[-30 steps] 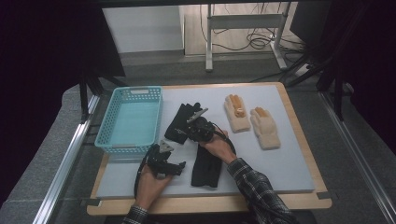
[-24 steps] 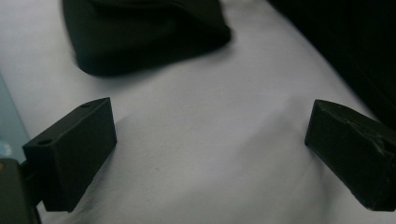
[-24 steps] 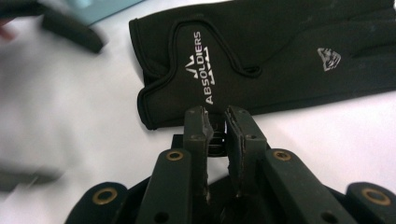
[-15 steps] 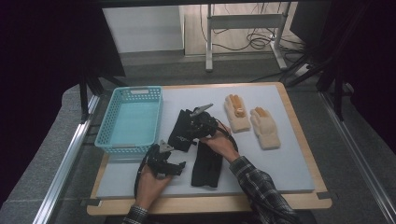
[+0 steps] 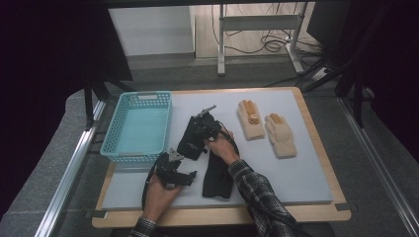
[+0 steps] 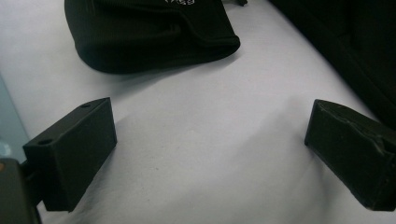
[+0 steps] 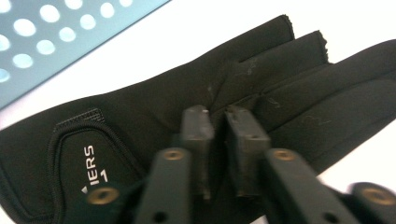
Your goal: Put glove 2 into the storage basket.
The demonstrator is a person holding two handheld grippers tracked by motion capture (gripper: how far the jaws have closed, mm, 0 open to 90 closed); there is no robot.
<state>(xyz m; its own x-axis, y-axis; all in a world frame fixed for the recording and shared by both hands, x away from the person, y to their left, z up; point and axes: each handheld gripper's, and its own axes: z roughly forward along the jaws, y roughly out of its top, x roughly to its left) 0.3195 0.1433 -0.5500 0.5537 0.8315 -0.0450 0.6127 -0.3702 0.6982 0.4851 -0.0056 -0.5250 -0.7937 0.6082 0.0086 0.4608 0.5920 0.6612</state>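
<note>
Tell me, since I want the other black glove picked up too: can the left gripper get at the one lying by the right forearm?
Probably yes. The left gripper rests open on the mat with bare mat between it and the second black glove. The right gripper is pinching the first black glove farther up, out of the way.

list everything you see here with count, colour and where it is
black gloves: 2, black, mid board; one pinched by the right gripper, the other flat beside it
cream gloves: 2, cream with orange fingertips, right of the black ones
basket: 1, light blue, left side of board
board: 1, grey top, wooden rim
left gripper: 1, black, near edge, jaws open over bare board
right gripper: 1, black, jaws closed on a fold of black glove
</note>
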